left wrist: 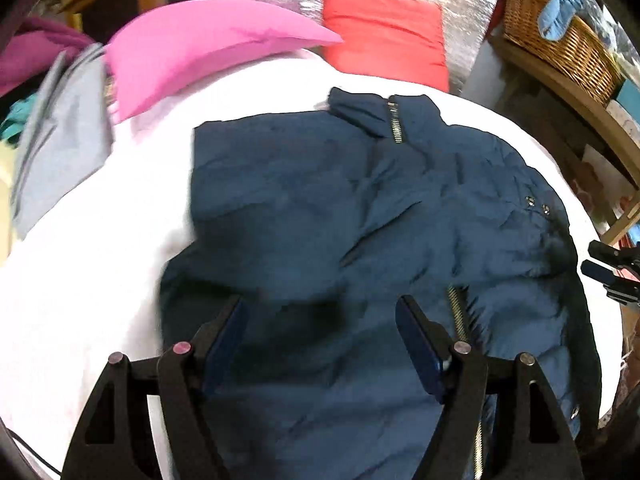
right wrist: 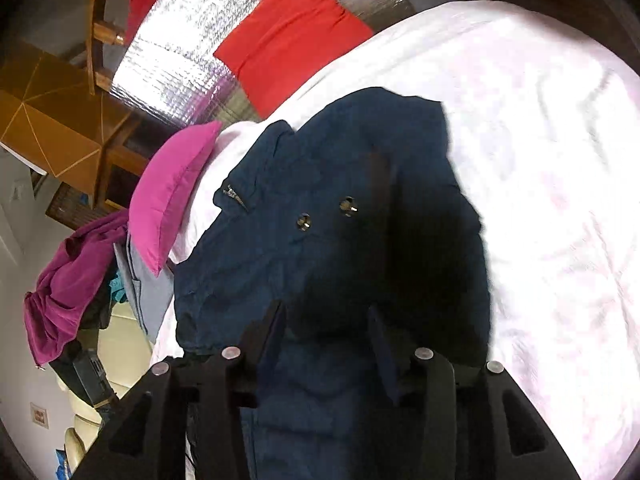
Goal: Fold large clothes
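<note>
1. Across the white bedding lies a navy padded jacket, collar toward 12 o'clock in the left wrist view, its metal zipper showing at the neck and again lower down near 5 o'clock
2. Left gripper hovers over the jacket's lower half with its fingers spread wide; no cloth sits between the pads
3. Right gripper hangs above the jacket's side, fingers partly apart, pads not pressing on the fabric beneath; its tips also peek in at 3 o'clock of the left wrist view
4. Two metal snaps sit on the jacket just beyond the right gripper, near the centre of its view
5. Magenta pillow rests at 11 o'clock of the jacket, a red cushion at 12 o'clock against silver foil sheeting
6. Wicker basket stands on a wooden shelf at 2 o'clock; grey and purple clothes are heaped off the bed's edge at 9 o'clock of the right wrist view
</note>
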`<state>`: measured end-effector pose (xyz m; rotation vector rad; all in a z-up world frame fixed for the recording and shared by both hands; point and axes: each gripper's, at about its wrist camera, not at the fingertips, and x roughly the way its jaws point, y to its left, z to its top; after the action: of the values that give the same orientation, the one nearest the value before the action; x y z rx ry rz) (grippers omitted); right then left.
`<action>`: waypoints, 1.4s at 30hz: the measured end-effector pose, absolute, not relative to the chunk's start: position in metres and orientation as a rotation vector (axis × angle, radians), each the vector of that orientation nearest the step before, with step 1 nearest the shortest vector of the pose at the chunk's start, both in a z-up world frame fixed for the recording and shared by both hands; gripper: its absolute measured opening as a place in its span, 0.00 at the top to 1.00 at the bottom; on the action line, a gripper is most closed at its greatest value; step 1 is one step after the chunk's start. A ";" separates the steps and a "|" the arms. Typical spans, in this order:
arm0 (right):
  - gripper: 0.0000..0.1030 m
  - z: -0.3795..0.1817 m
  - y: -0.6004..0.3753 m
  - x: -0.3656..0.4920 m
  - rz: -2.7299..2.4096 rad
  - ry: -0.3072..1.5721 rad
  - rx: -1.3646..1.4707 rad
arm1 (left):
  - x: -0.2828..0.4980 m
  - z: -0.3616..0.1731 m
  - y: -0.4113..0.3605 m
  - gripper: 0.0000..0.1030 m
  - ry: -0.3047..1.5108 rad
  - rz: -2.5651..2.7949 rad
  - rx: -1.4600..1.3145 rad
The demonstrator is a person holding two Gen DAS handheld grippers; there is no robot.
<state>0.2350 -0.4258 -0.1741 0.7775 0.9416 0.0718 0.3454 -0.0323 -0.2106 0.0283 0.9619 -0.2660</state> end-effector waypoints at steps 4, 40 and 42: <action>0.49 -0.174 -0.434 0.206 0.078 0.917 0.800 | 0.304 -0.220 0.011 0.25 0.948 -0.175 0.006; 0.41 -0.253 -0.390 0.032 0.196 1.148 0.903 | 0.142 -0.292 0.090 0.27 1.338 -0.292 -0.348; 0.41 -0.249 -0.382 0.028 0.195 1.158 0.838 | 0.140 -0.291 0.086 0.36 1.328 -0.294 -0.337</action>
<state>0.0281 -0.3815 -0.2488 0.8382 1.1576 0.1952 0.1400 0.0861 -0.2908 -0.3367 1.3284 -0.2938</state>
